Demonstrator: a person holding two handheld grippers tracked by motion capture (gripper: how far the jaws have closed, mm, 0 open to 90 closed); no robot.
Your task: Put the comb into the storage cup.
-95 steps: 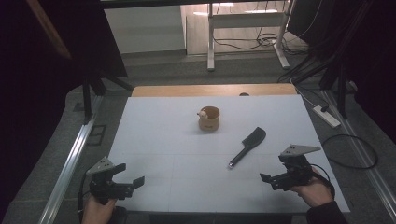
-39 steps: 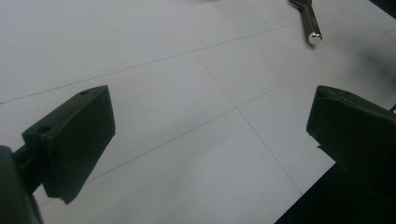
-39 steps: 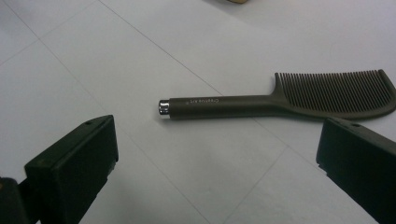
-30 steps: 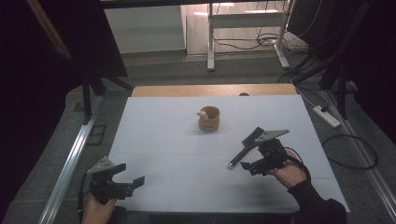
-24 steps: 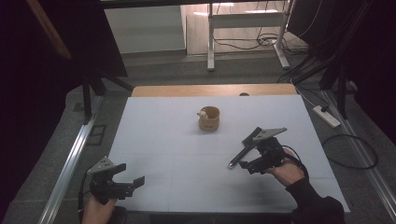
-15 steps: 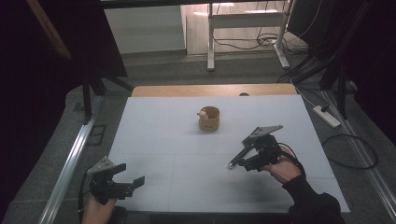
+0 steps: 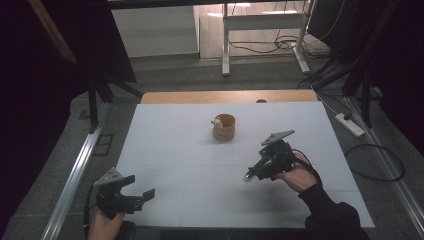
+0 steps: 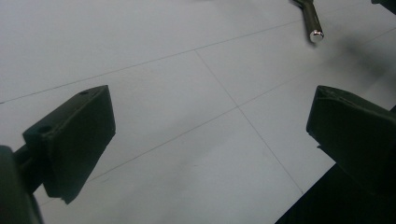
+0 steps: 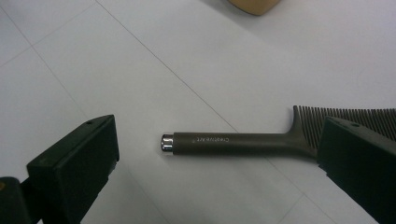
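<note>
A dark comb lies flat on the white table (image 7: 180, 150). In the right gripper view its handle (image 9: 229, 139) with a silver end cap runs across the middle and its teeth (image 9: 345, 113) reach right. My right gripper (image 9: 218, 151) stands open just above it, one jaw on each side of the handle, not touching. From above, the right gripper (image 7: 256, 170) covers most of the comb, leaving the handle tip (image 7: 248, 176) showing. My left gripper (image 7: 141, 186) hovers open at the table's front left corner with nothing in it (image 8: 210, 121). The comb's handle end (image 8: 314, 28) shows far off.
A small round wooden cup (image 7: 223, 127) stands at the table's middle back, a little white thing at its rim. A bare wooden strip (image 7: 230, 96) edges the far side. A metal rail (image 7: 75, 175) runs along the left; cables and a power strip (image 7: 350, 125) lie on the floor at right.
My right gripper has moved from the front right edge leftward and forward over the comb, with its jaws now around the handle. The left gripper has stayed put.
</note>
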